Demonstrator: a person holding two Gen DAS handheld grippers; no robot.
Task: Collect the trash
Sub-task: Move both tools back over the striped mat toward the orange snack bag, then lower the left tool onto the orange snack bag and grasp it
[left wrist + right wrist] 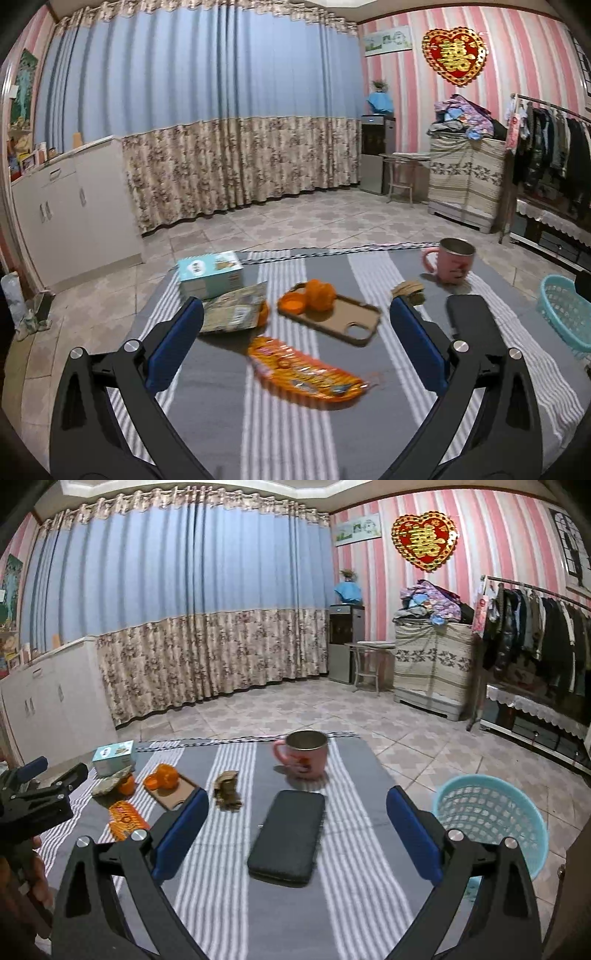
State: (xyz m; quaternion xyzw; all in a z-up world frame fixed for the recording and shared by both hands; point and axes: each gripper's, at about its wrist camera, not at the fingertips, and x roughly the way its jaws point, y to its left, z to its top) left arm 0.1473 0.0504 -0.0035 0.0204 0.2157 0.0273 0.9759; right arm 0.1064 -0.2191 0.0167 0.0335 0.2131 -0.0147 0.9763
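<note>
2 wrappers (304, 371), 1 basket (491, 812), 1 mug (304, 755)

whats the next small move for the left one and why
Probably lower the left hand-held gripper onto the orange snack wrapper. Its jaws are open and empty, the wrapper lies flat on the striped table between the fingers, and the blue basket stands off the table's right side.

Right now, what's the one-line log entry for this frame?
left gripper: open, above orange wrapper | right gripper: open, above black case | basket: beside table, right
</note>
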